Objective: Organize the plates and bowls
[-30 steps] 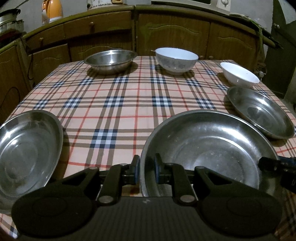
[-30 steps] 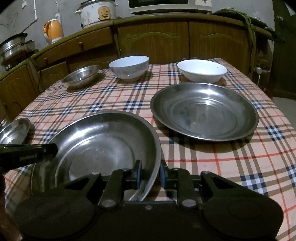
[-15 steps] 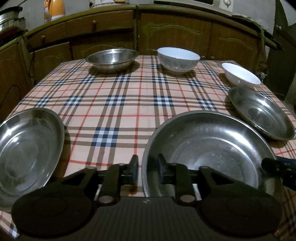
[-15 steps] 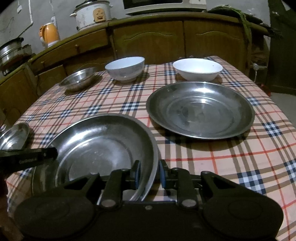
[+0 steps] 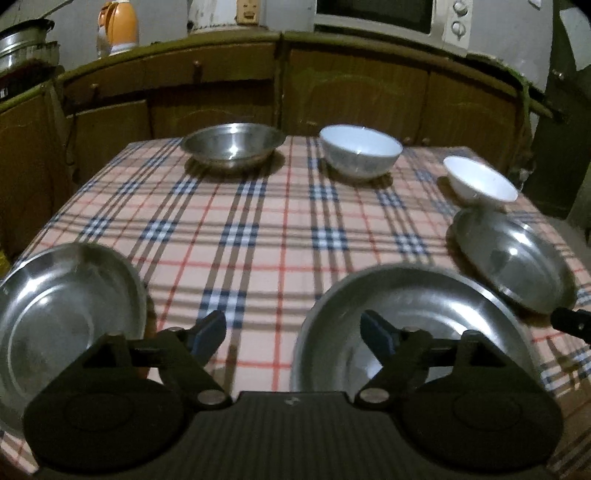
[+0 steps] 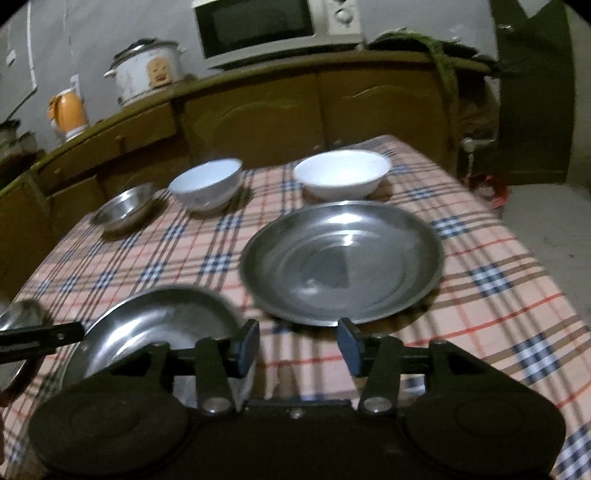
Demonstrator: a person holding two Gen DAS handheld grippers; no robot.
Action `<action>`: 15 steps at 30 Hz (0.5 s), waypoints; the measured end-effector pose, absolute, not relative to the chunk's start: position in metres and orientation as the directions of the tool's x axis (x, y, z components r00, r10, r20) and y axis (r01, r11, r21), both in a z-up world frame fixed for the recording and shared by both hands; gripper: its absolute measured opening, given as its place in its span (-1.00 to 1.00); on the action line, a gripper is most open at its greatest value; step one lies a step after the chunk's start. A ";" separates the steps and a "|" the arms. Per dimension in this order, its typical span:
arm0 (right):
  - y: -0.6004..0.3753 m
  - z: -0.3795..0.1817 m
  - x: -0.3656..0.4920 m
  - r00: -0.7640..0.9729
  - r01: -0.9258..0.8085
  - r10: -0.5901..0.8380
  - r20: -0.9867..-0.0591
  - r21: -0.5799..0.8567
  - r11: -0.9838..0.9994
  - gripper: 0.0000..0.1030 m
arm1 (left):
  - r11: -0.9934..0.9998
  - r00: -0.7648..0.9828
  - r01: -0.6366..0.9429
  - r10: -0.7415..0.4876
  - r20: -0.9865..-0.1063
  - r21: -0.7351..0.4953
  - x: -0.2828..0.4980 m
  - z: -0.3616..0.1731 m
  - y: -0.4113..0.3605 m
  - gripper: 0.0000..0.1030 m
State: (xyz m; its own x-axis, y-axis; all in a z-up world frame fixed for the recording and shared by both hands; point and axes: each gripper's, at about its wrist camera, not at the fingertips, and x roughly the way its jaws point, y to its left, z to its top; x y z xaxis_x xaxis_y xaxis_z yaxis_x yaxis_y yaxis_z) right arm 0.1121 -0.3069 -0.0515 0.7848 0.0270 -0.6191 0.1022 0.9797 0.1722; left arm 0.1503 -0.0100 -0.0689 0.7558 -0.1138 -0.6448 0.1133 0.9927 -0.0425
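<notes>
A big steel plate [image 5: 424, 325] lies on the checked tablecloth [image 5: 258, 221] close in front. My left gripper [image 5: 293, 332] is opening; the plate's left rim sits between its fingers, untouched. My right gripper [image 6: 299, 347] is opening too, with only cloth between its fingers and the same plate [image 6: 162, 328] by its left finger. A second steel plate [image 6: 343, 258] lies just ahead of it. A third steel plate [image 5: 62, 325] is at the near left. At the back stand a steel bowl [image 5: 232, 144], a white bowl [image 5: 360, 151] and a smaller white bowl [image 5: 480, 181].
Brown cabinets [image 5: 354, 88] run behind the table, carrying a microwave [image 6: 273, 29], a rice cooker [image 6: 147, 70] and an orange kettle [image 6: 68, 110]. The table's right edge [image 6: 546, 266] drops to the floor. Bare cloth lies between the plates and the bowls.
Both grippers, shut on the big plate's opposite rims, have opened and let it go. The plate rests on the cloth. The right gripper has drawn back and up, to the right.
</notes>
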 end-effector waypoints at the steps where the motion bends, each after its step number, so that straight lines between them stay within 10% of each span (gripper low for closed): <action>1: -0.312 -0.050 0.113 0.787 0.113 0.020 -0.617 0.176 0.978 0.14 | 0.991 0.758 0.124 -0.126 -0.640 -0.048 0.152 -0.066 -0.014 0.63; 15: -0.381 -0.046 0.126 0.782 0.251 -0.078 -0.618 0.197 0.948 0.35 | 0.956 0.728 0.290 -0.249 -0.638 -0.043 0.197 -0.046 -0.096 0.67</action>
